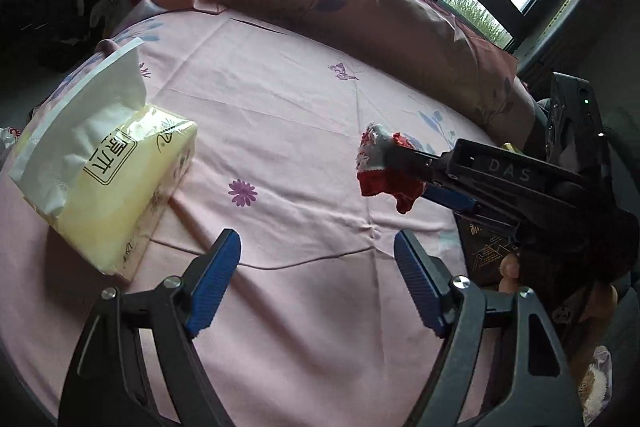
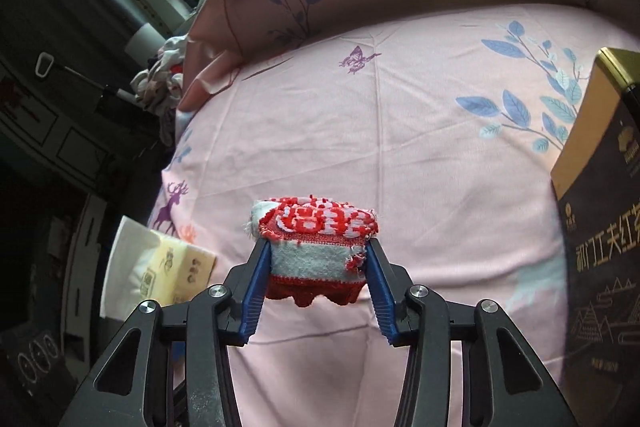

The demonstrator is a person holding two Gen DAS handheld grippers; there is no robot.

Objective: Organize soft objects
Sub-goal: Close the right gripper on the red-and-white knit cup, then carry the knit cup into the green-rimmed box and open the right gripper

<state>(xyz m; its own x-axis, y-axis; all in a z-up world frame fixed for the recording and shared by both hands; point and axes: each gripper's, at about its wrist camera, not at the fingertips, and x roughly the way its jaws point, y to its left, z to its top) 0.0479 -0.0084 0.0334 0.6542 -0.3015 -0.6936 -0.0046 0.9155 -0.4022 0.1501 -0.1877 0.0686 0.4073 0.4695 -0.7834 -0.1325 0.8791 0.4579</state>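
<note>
Our right gripper (image 2: 316,259) pinches a folded red-and-grey sock (image 2: 316,243) above the pink sheet (image 2: 420,155), long axis crosswise between the pads. Only the left view shows "DAS" on that gripper. Left of the sock, our left gripper (image 1: 318,247) hangs wide open, holding nothing, beside the tissue pack (image 1: 108,179).

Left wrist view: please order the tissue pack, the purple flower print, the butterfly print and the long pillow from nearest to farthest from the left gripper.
From the left gripper:
1. Purple flower print, just ahead on the sheet.
2. Tissue pack, at the left.
3. Butterfly print, farther up the sheet.
4. Long pillow, along the far edge.
</note>
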